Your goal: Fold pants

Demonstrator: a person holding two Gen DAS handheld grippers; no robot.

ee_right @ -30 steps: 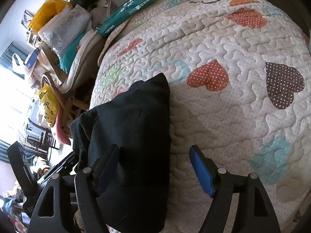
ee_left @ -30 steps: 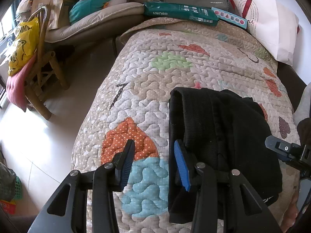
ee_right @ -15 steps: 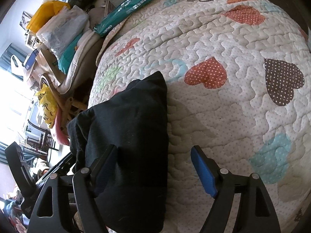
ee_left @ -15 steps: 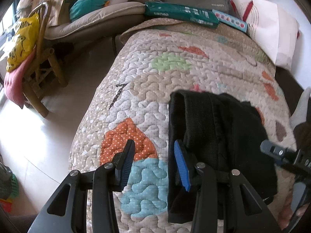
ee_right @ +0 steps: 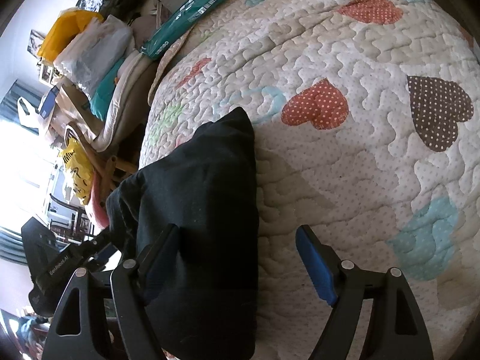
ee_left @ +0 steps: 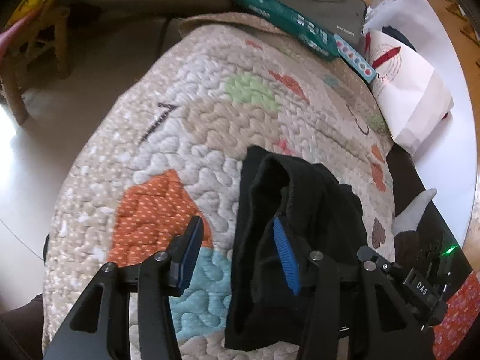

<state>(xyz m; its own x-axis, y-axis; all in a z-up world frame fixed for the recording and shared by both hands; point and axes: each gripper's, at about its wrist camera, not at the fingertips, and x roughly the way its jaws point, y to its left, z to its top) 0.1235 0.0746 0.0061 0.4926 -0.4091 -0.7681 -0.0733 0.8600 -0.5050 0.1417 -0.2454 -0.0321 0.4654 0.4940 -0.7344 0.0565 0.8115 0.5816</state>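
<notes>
Two hand-held grippers flank the black pants point(ee_left: 303, 234): the left hand-held gripper point(ee_left: 237, 255) and right hand-held gripper point(ee_right: 237, 261) both stand spread, each with one finger slid under the bundle's sides, apparently to lift the fold off the quilted bed point(ee_right: 345, 156) beneath.

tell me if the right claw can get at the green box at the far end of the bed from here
Probably not as it stands. The right claw is open low over the black pants, and the green box lies far off across the whole quilt. Nothing blocks it; it would need carrying over.
</notes>
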